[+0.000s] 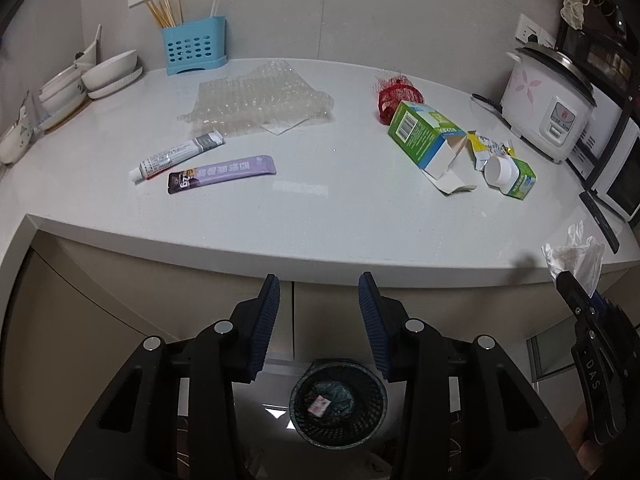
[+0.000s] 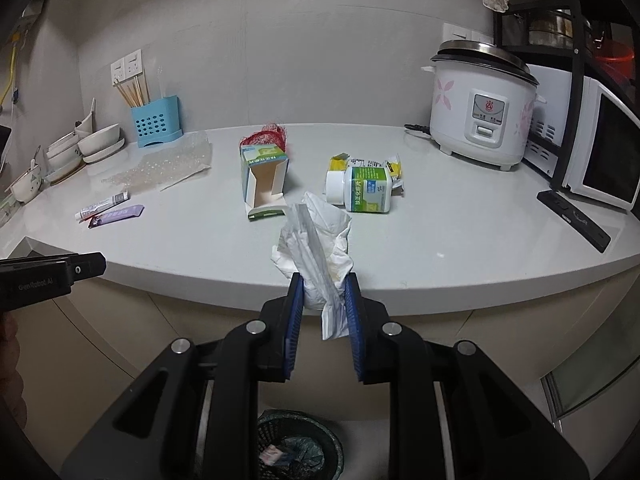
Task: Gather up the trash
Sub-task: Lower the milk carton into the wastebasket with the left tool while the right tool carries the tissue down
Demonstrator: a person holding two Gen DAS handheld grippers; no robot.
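My right gripper (image 2: 323,282) is shut on a crumpled white tissue (image 2: 316,240), held in front of the counter edge; the tissue also shows in the left wrist view (image 1: 576,256). My left gripper (image 1: 319,280) is open and empty below the counter edge. A black mesh bin (image 1: 338,404) with some trash in it stands on the floor beneath both grippers (image 2: 300,446). On the counter lie a green carton (image 1: 424,136), a white bottle (image 1: 508,174), a yellow wrapper (image 1: 486,146), red netting (image 1: 394,94), bubble wrap (image 1: 256,102), a tube (image 1: 176,156) and a purple sachet (image 1: 222,174).
A rice cooker (image 2: 480,108) and a microwave (image 2: 600,152) stand at the right. Bowls (image 1: 108,72) and a blue chopstick holder (image 1: 194,46) stand at the back left. A black remote (image 2: 574,220) lies near the right counter edge. Cabinet doors (image 1: 120,300) are below the counter.
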